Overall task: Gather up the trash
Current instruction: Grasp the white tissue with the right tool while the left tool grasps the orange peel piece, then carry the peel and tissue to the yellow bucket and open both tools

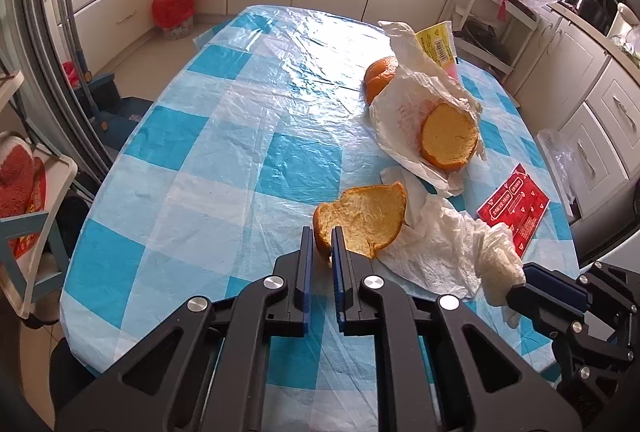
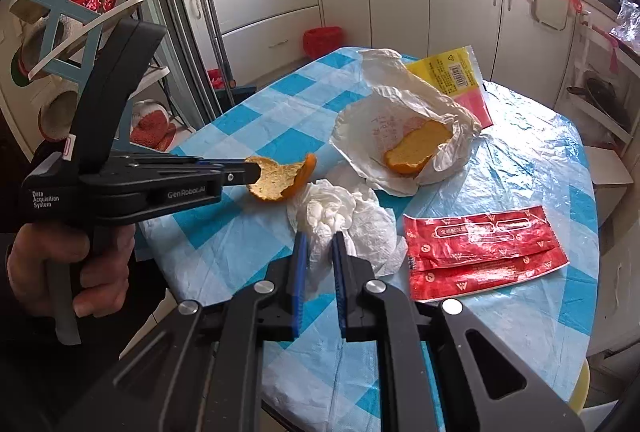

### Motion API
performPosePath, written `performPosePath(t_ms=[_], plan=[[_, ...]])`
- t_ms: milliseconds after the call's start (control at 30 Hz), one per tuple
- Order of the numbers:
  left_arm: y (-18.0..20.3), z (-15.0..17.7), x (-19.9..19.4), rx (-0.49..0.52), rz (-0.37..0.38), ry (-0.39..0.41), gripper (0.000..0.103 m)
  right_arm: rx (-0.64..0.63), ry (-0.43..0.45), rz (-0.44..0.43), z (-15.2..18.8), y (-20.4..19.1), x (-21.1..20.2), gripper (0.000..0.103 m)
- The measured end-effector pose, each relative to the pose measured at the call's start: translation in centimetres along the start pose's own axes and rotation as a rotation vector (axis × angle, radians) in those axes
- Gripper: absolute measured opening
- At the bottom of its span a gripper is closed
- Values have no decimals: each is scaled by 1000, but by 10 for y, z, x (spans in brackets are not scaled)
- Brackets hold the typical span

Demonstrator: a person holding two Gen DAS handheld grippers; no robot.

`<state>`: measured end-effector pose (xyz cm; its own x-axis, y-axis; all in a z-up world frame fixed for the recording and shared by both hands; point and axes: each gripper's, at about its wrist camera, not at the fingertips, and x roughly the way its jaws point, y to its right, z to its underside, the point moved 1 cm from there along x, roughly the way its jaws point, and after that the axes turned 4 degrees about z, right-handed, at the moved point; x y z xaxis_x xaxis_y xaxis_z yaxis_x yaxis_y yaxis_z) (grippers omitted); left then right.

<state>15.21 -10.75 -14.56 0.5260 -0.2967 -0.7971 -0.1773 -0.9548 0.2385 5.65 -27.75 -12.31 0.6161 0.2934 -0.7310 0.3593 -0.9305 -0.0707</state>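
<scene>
Trash lies scattered over the far half of my table (image 1: 208, 136), on its blue and white checked plastic cover. Largest is the crumpled white bag (image 2: 384, 136), ahead of both my grippers, mouth open towards the right gripper, with one orange peel half (image 2: 416, 148) inside, pith up. Beyond it lies a yellow packet (image 2: 448, 72), its long axis running away from me. Right of my right gripper (image 2: 320, 238) the red wrapper (image 2: 480, 252) lies flat, its long axis crosswise to the gripper's fingers. The white tissue (image 2: 340, 216) sits bunched straight ahead of that gripper, whose jaws are nearly closed and pinch a fold of it.

My left gripper (image 1: 322, 232) has its jaws closed down on the near rim of the loose orange peel (image 1: 364, 220). From its own camera the peel spreads away ahead and to the right, pith side up. The right camera shows it from the side: the peel sticks out past the fingertips, curved rind underneath, clear of the cover. It also shows my left hand (image 2: 68, 264) round the handle.

Only the left view shows a further orange piece (image 1: 378, 76) behind the bag, and the red bin (image 1: 174, 12) on the floor.
</scene>
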Motion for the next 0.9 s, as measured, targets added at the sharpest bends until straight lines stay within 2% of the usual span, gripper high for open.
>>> performPosePath(t_ms=[100,200,233,267,300,433,900], plan=[[1,0,5,-4,-13,-3,39,9,3,11,2,2,-4,14],[4,-2,14,8,-24,-7,40,14,0,21,4,6,-6,14],[5,-3,16,5,-22,-9,38,16,0,24,4,7,-6,14],[6,-3,17,10,-27,-1,32,18,0,26,5,9,-7,14],[8,-4,20,15,-16,-11,11,20,0,29,5,10,-8,14],[9,-5,14,17,-3,5,6,28,3,37,4,12,-10,14],[7,-1,-49,2,41,91,6,52,21,70,6,21,-20,14]])
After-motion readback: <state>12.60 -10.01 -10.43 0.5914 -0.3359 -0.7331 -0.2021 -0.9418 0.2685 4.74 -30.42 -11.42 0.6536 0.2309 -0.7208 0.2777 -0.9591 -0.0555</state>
